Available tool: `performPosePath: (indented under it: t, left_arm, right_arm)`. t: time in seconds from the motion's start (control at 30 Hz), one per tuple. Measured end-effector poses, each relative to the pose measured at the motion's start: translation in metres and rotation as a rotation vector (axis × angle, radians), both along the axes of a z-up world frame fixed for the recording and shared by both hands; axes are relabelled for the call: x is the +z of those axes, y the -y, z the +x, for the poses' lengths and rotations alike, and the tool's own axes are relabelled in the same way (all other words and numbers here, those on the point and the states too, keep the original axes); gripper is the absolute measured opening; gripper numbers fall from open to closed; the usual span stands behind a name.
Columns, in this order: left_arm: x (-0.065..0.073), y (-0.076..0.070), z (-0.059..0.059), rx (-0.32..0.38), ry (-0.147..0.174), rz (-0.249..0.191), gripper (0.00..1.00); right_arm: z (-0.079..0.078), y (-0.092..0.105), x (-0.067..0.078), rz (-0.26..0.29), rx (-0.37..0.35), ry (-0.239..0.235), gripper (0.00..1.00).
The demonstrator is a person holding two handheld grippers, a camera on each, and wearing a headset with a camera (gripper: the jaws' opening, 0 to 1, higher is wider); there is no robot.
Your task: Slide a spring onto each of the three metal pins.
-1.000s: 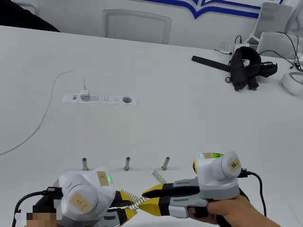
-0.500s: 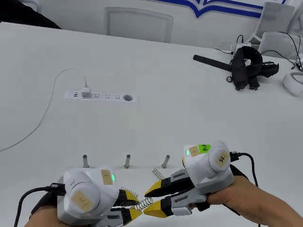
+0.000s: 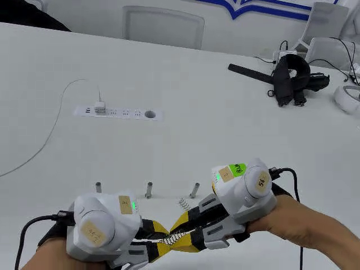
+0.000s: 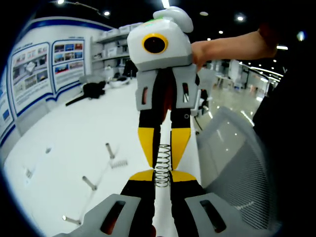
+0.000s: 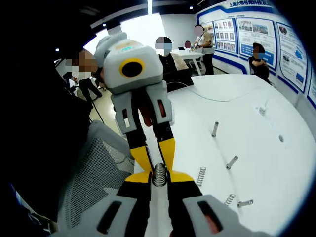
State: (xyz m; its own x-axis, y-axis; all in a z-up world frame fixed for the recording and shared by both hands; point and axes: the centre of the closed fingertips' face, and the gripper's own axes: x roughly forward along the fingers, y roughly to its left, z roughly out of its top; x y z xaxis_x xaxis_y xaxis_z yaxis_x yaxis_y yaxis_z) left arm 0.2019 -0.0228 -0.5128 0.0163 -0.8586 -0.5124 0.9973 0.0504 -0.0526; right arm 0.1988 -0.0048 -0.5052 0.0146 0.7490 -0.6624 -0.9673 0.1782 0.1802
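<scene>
Head view: near the worktop's (image 3: 225,129) near edge we note left hand-held gripper (image 3: 160,241) and right hand-held gripper (image 3: 181,232) tip-to-tip, both pinching one spring (image 3: 171,239); pins (image 3: 148,189) just beyond, open surface toward the far edge.

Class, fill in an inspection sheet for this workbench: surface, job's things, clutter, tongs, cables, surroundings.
Surface: white table, smooth, level.
Job's things: three upright metal pins, all bare; two loose coil springs lying near them; one steel coil spring held.
Clutter: black strapped headset at the far right.
Tongs: left tongs and right tongs face each other, each shut on one end of the held spring.
Cables: thin white cable curves toward a white power strip.
Surroundings: white chairs beyond the table.
</scene>
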Motion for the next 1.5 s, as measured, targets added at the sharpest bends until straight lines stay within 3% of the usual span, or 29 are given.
performPosePath:
  t: [0.23,0.67,0.93,1.17,1.5]
  left_arm:
    - [0.0,0.002,-0.004,-0.023,-0.006,-0.002,0.1]
    - [-0.009,-0.004,-0.003,0.015,-0.053,0.004,0.13]
    - [-0.016,-0.023,0.005,0.093,-0.069,0.008,0.16]
    - [-0.028,-0.043,0.018,0.182,-0.07,0.027,0.21]
    - [-0.044,-0.075,0.034,0.308,-0.103,0.03,0.2]
  right_arm:
    - [-0.004,0.0,-0.001,-0.027,0.056,0.013,0.12]
    - [-0.002,-0.001,-0.007,-0.047,0.043,-0.005,0.12]
    - [0.008,0.001,-0.012,-0.065,0.031,0.007,0.12]
    - [0.02,0.013,-0.022,-0.079,-0.002,-0.017,0.12]
    - [0.028,0.019,-0.034,-0.12,-0.012,-0.027,0.12]
